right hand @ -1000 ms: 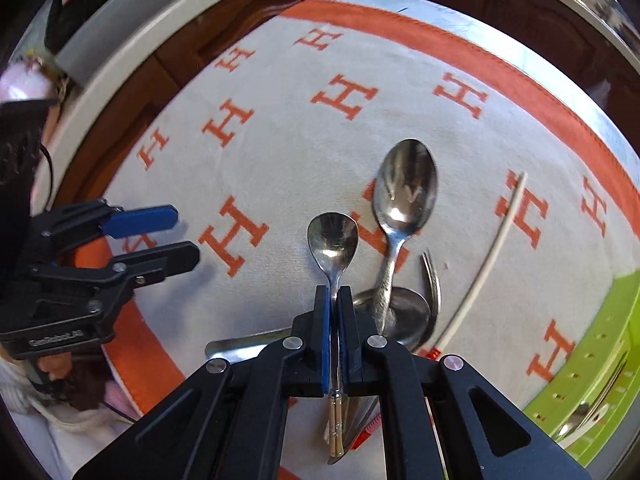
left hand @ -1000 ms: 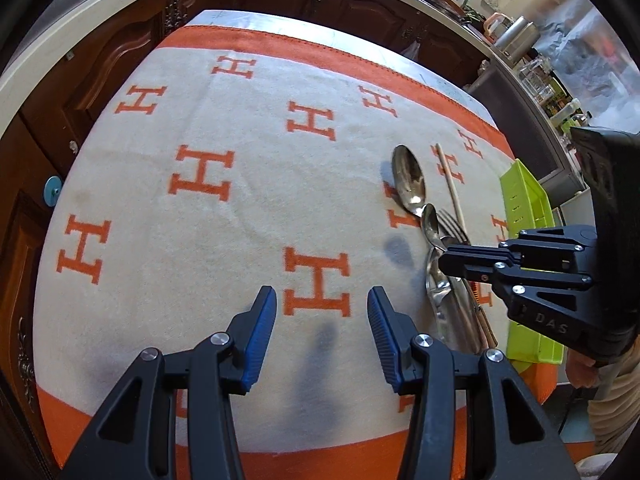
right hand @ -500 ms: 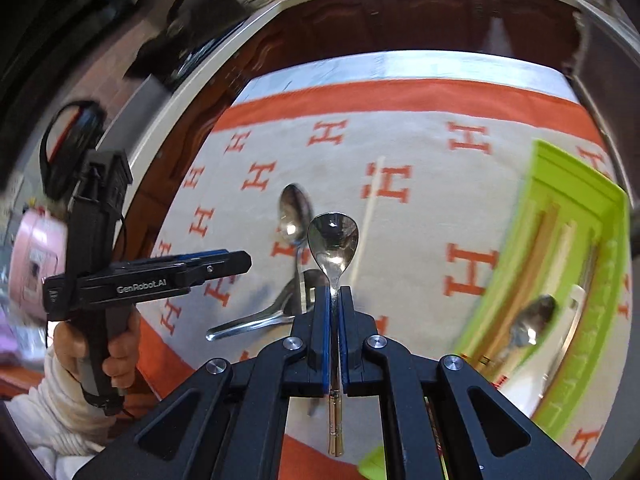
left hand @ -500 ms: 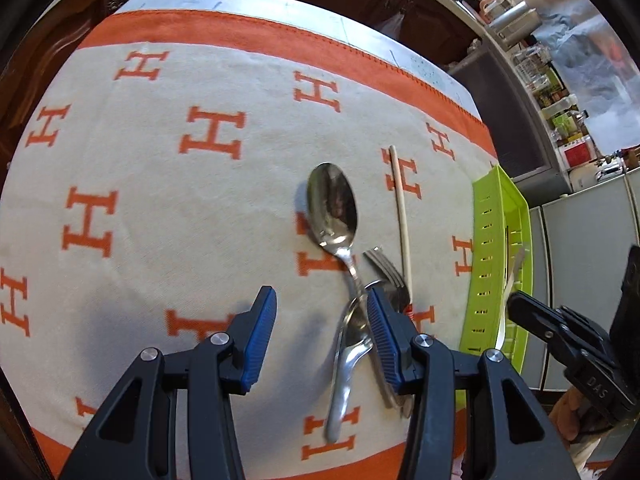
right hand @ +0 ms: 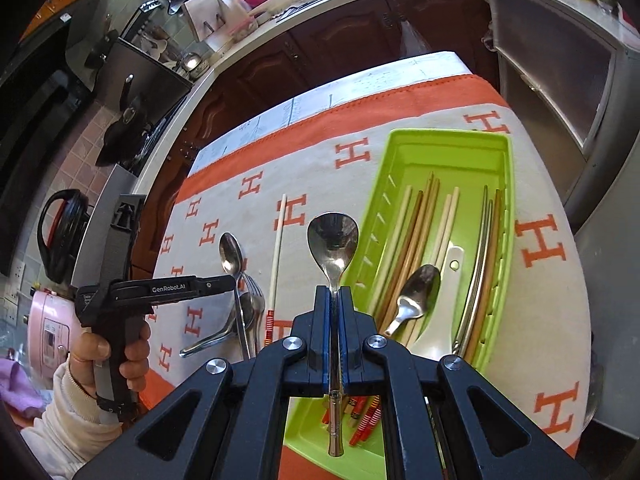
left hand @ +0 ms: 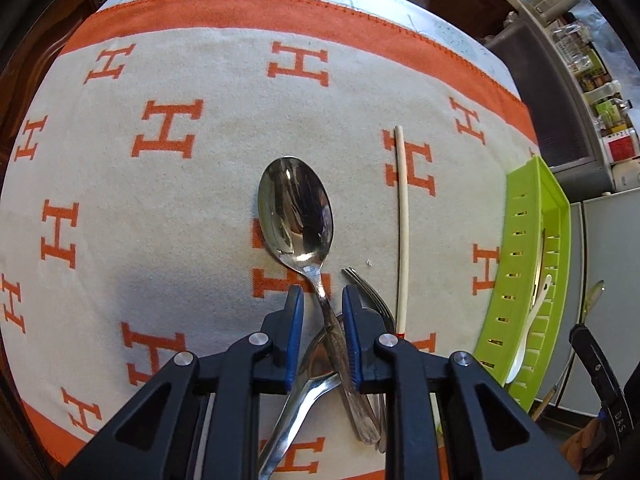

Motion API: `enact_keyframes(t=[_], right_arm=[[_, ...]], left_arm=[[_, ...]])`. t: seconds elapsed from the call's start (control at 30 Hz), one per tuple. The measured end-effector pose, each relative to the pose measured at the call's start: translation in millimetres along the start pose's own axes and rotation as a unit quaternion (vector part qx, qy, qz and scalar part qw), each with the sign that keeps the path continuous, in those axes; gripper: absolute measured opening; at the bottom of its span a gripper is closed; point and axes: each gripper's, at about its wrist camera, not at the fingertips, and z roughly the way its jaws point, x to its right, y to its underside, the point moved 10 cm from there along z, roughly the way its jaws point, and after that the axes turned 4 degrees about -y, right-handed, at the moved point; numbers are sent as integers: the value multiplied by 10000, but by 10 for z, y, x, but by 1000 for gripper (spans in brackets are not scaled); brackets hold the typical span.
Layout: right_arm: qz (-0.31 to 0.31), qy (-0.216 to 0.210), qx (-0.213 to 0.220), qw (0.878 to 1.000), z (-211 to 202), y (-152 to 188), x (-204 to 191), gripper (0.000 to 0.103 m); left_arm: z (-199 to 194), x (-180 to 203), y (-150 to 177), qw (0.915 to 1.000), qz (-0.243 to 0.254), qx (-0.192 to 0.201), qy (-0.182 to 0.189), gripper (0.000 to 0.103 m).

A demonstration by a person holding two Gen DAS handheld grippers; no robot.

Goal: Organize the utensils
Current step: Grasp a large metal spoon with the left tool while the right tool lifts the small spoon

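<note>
A small steel spoon [right hand: 333,240] is clamped by its handle in the right hand-held gripper [right hand: 333,308], bowl forward, held above the near end of a lime-green tray [right hand: 452,148] that contains chopsticks, a metal spoon and a white ceramic spoon. On the cream-and-orange H-patterned cloth [left hand: 168,208] covering the table, the left hand-held gripper [left hand: 322,312] points down with its jaws closing on either side of the handle of a large spoon [left hand: 296,208], pads not yet pressing. The large spoon lies across a heap of a fork and another spoon; a single pale chopstick [left hand: 403,224] lies just beside them.
</note>
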Motion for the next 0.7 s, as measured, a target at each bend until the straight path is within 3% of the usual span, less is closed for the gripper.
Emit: enact_keyframes(t=[0.33,0.47,0.57,0.7], right_arm=[[245,-58,180,9995,-91,21,263,3],[257,120,182,9994,-62,62,349,3],[261,162,111,9995,5,103,385,4],[308,216,-9,9993,112,151,423,4]], left_arm=[[192,90,-52,9980,51,-135,-621,14],[215,154,-70,9957,179,-106,-908,14],[219,183,-91,9949,144,14,-996,9],[192,187,-97,9966,27,179,-806,3]])
